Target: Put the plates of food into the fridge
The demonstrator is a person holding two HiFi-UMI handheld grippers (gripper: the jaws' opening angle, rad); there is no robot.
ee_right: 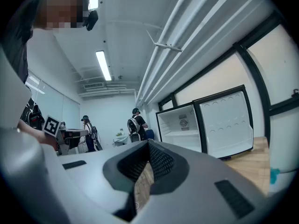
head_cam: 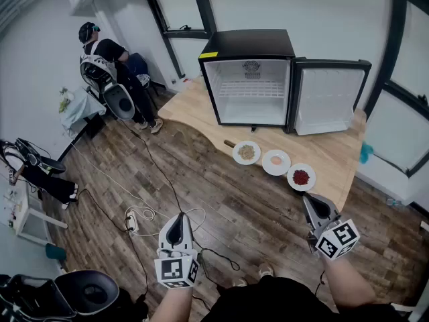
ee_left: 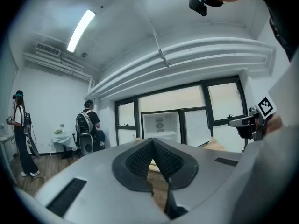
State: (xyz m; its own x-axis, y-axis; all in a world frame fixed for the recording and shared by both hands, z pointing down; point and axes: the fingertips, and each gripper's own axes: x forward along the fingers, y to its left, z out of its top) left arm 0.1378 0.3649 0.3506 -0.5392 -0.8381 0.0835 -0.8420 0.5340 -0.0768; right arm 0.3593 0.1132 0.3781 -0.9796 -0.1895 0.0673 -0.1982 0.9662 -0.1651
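Observation:
An open black mini fridge point(head_cam: 251, 79) stands on the wooden table point(head_cam: 335, 154), its door point(head_cam: 326, 96) swung to the right and its white inside bare. In front of it lie three white plates in a row: one with beige food point(head_cam: 247, 152), one with a pale orange piece point(head_cam: 276, 162), one with red food point(head_cam: 301, 177). My left gripper point(head_cam: 178, 219) hangs over the floor, well short of the table, jaws shut on nothing. My right gripper point(head_cam: 310, 200) is shut and empty too, just before the table's near edge by the red plate. Both gripper views look level toward the fridge point(ee_left: 161, 125) point(ee_right: 180, 127).
Cables and a white power strip point(head_cam: 133, 221) lie on the wood floor ahead of my left gripper. A person sits on a chair point(head_cam: 107, 62) at the back left, and another person point(head_cam: 37, 173) is at the left wall. A blue object point(head_cam: 365, 153) rests at the table's right edge.

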